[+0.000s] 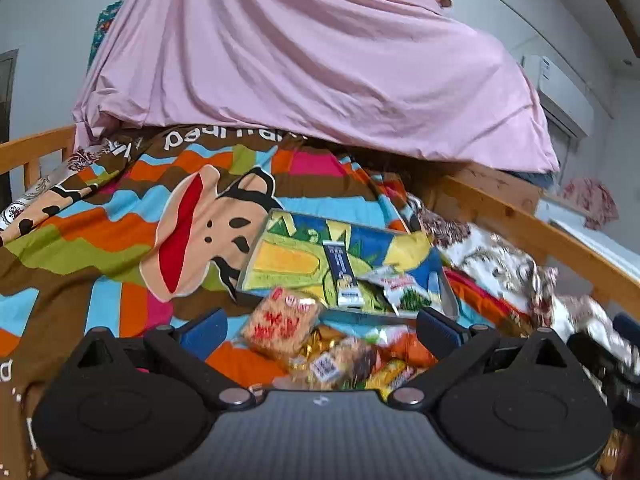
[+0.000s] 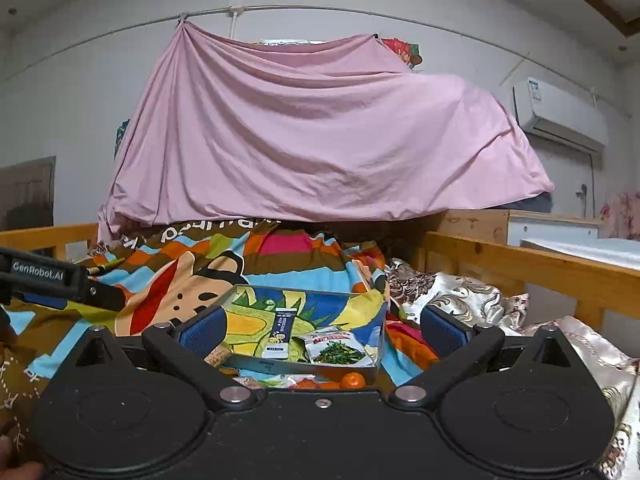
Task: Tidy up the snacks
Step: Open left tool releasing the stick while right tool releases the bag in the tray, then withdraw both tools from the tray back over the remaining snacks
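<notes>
left gripper (image 1: 320, 326) open wide, right gripper (image 2: 322, 326) open wide, both empty

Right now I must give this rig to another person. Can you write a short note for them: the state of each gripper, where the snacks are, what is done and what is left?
Left gripper: jaws open, holding nothing, over the loose snack pile in front of the box.
Right gripper: jaws open, holding nothing, facing the clear box.
Done: two items are in the box, a blue stick packet and a white packet with a picture of greens.
Left: the pile is not yet sorted, including a red-printed cracker pack and small oranges on the bedcover by the box's near wall. Move them into the box.
</notes>
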Demonstrator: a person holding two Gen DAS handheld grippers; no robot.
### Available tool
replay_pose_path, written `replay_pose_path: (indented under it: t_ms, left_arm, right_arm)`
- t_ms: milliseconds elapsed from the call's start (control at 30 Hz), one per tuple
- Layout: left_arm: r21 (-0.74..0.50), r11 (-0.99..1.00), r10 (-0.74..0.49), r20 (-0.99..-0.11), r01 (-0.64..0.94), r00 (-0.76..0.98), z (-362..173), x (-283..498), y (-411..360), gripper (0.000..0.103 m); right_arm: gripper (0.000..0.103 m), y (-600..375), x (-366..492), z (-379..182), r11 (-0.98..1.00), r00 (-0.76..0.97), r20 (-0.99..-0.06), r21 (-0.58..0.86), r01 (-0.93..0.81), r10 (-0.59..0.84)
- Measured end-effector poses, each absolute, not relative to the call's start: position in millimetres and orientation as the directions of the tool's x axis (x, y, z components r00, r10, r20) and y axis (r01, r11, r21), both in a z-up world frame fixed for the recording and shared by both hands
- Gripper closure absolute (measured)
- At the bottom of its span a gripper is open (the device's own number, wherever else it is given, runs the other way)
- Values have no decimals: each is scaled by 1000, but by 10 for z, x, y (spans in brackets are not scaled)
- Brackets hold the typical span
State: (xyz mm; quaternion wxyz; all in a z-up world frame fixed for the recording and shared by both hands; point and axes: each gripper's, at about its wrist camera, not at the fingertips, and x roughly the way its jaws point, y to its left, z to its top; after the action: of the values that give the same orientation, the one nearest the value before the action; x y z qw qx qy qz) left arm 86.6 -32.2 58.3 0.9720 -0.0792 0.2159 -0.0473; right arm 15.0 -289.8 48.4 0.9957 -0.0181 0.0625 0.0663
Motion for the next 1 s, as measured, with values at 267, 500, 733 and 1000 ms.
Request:
replay_pose_path:
  t_ms: [267,500,733,1000]
  left_arm:
    - [-156,985,-131,-413,72,901,387,705,-158,0]
    - [-124,989,-124,-442,77,888,210,775,-22,0]
    - [-97,985,-171,-493,141,853,27,991,55,0]
    - [-109,968,-249,-549,227,798,-195,1292,85,0]
  right_arm:
    - [1,-2601,163,257,964,959,-238,-179,-197,152]
    - [1,-2424,273,146,936,926,-330,-231,-266,182]
    - [1,-2336,552,14,922,863,-464,-209,-326,200]
    - [1,-2208,1022,-278,917,846,-515,-257,-304,137]
